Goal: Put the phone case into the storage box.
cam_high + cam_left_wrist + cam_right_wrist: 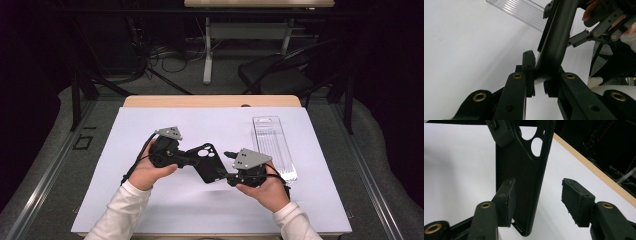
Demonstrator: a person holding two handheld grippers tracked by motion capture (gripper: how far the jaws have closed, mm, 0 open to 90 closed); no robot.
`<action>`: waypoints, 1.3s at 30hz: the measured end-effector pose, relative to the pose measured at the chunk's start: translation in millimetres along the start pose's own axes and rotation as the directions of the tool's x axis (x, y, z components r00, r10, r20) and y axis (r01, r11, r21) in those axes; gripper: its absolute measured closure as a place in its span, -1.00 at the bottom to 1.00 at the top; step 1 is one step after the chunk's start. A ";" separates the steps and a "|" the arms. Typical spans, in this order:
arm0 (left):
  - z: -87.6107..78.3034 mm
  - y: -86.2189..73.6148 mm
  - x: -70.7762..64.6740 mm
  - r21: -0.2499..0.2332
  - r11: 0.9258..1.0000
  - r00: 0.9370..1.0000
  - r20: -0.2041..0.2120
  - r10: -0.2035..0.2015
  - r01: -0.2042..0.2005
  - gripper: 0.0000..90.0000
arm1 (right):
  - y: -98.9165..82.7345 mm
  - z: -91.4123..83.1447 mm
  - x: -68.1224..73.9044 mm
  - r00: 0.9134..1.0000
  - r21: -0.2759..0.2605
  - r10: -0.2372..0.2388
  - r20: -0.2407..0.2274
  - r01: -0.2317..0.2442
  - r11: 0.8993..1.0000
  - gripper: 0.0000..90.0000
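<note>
My left gripper (pixel 186 159) clamps the black phone case (pixel 206 161) above the white mat (pixel 150 205), my right gripper (pixel 537 200) wide around its other end, clear tray (pixel 274 145) right of the case.

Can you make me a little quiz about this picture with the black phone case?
1. True or false: the left gripper is clamped on the black phone case.
2. The right gripper's jaws are: A) open around the case's edge, B) shut tight, C) far from the case.
3. What clear thing lies on the white sheet to the person's right?

Key: 1 true. 2 A. 3 the clear plastic package.
</note>
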State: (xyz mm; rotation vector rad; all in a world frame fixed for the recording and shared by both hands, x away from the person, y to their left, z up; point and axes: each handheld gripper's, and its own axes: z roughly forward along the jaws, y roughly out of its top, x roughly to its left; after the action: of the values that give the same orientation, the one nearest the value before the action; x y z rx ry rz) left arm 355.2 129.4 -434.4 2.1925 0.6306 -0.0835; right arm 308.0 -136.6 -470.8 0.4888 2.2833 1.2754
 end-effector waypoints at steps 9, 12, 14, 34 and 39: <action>-1.3 1.0 -1.4 0.006 1.000 1.000 -0.005 0.001 -0.001 0.80 | 12.9 -2.8 -0.8 1.000 0.041 0.003 0.004 -0.003 0.999 -0.13; -1.5 0.6 -0.7 0.005 1.000 1.000 0.005 -0.003 0.003 0.80 | 14.6 -2.0 -1.8 1.000 0.062 -0.001 -0.008 0.001 0.998 -0.12; -1.7 0.5 -0.3 0.006 1.000 1.000 0.006 -0.005 0.005 0.80 | 15.6 -1.6 -2.3 1.000 0.072 0.002 -0.008 -0.002 0.997 -0.11; 2.7 9.4 2.3 0.062 0.998 1.000 0.006 -0.005 0.005 0.80 | 30.5 -5.0 -10.1 1.000 0.113 -0.012 -0.001 0.012 0.993 -0.28; 2.4 11.4 6.4 0.072 0.997 1.000 0.006 -0.015 0.014 0.80 | 36.8 -5.5 -13.6 1.000 0.127 -0.002 -0.019 0.005 0.992 -0.27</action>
State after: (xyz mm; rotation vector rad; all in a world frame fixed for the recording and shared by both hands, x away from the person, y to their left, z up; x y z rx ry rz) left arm 366.5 124.3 -429.5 2.2565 0.6492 -0.1221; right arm 318.8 -128.9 -433.4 0.5186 2.3902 1.1419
